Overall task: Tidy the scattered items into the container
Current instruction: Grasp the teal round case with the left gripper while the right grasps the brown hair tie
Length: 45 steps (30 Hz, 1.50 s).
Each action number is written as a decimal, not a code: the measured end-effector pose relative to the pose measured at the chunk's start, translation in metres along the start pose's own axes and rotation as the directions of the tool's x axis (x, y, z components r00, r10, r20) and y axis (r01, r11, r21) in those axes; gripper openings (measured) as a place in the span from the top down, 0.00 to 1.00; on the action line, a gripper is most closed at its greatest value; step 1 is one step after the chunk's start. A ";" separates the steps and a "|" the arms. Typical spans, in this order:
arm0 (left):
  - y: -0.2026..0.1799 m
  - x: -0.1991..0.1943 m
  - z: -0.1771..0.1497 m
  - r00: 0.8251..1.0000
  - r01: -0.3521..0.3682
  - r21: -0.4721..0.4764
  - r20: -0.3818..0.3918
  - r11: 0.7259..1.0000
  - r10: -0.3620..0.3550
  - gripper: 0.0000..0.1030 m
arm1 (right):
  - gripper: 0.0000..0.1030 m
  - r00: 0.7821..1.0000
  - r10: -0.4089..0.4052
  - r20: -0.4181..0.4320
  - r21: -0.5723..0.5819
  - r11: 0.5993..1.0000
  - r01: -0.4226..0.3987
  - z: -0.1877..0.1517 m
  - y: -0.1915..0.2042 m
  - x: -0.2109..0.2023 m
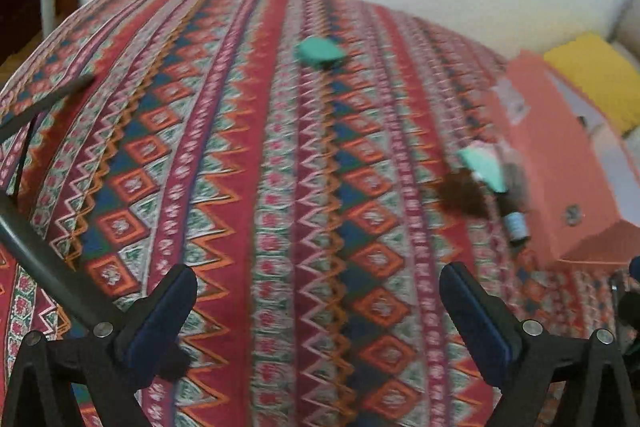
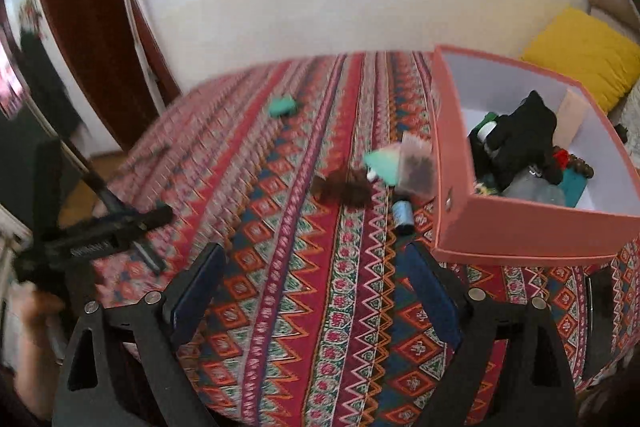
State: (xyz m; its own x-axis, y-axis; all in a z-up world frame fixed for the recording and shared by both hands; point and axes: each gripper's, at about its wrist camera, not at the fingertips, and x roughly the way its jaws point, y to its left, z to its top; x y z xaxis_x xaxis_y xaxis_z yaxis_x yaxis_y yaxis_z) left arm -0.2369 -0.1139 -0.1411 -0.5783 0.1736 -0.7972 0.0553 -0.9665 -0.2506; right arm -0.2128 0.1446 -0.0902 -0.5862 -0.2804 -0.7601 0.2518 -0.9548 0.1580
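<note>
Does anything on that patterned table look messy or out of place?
Yes. A small heap lies just outside the pink box: a clear bag, a green packet, a brown clump and a little blue bottle on its side. A green piece sits alone farther back.

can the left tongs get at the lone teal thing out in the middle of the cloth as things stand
Probably yes. The left tongs stand open and empty, and the teal item lies alone on the patterned cloth ahead of them, with nothing between. The cluster by the pink box sits off to the side, out of the path.
</note>
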 end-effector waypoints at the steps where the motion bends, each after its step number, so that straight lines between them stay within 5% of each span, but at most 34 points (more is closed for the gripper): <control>1: 0.003 0.006 0.002 1.000 -0.004 -0.005 -0.006 1.000 0.004 0.03 | 0.10 1.000 -0.017 -0.009 -0.010 1.000 0.017 -0.002 0.002 0.012; 8: -0.015 0.050 0.034 0.999 0.004 0.031 -0.032 1.000 -0.003 0.03 | 0.10 0.991 -0.128 -0.030 0.036 0.991 0.129 -0.001 -0.024 0.080; 13: -0.041 0.087 0.070 0.999 0.015 0.086 -0.054 0.996 -0.010 0.03 | 0.10 0.993 -0.116 -0.038 0.077 0.990 0.119 0.015 -0.041 0.122; 16: -0.043 0.101 0.093 0.999 -0.025 0.095 -0.020 0.995 0.027 0.03 | 0.00 0.988 -0.148 -0.034 0.102 0.983 0.150 0.027 -0.035 0.141; 20: -0.025 0.128 0.135 0.998 -0.060 0.038 0.005 0.998 0.060 0.03 | 0.03 0.997 -0.077 -0.030 0.011 0.997 0.077 0.039 -0.015 0.164; 25: -0.012 0.177 0.180 0.998 -0.065 0.009 -0.026 0.998 0.065 0.03 | 0.04 0.987 -0.162 -0.025 -0.077 0.984 0.159 0.046 -0.005 0.193; 28: -0.011 0.213 0.194 0.994 -0.087 0.024 -0.067 0.996 0.088 0.03 | 0.39 0.987 -0.141 -0.078 -0.063 0.989 0.136 0.043 -0.014 0.209; 29: -0.012 0.227 0.197 0.992 -0.097 0.031 -0.082 0.995 0.100 0.03 | 0.68 0.988 -0.139 -0.071 -0.064 0.989 0.134 0.043 -0.017 0.209; 30: -0.012 0.238 0.200 0.989 -0.111 0.037 -0.092 0.993 0.113 0.03 | 0.79 0.988 -0.141 -0.069 -0.080 0.988 0.135 0.044 -0.017 0.208; 34: -0.019 0.262 0.206 0.981 -0.189 0.078 -0.027 0.979 0.192 0.05 | 0.81 0.991 -0.110 -0.082 -0.080 0.991 0.104 0.048 -0.023 0.208; 36: -0.029 0.265 0.205 0.979 -0.204 0.130 0.035 0.970 0.201 0.43 | 0.81 0.992 -0.094 -0.083 -0.062 0.994 0.089 0.048 -0.027 0.207; 40: -0.032 0.250 0.194 0.976 -0.214 0.087 0.048 0.973 0.210 0.42 | 0.81 0.994 -0.055 -0.094 -0.011 0.998 0.054 0.049 -0.032 0.202; 45: -0.030 0.183 0.163 0.969 -0.215 0.021 0.129 0.976 0.210 0.42 | 0.82 0.995 0.004 -0.103 0.033 0.999 0.000 0.044 -0.027 0.179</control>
State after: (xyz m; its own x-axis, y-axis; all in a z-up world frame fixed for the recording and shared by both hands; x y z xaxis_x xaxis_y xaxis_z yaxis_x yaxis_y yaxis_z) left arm -0.4776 -0.0836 -0.1898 -0.6535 -0.0595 -0.7546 0.1611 -0.9850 -0.0618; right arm -0.3587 0.1163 -0.2025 -0.5028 -0.2723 -0.8204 0.2265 -0.9574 0.1790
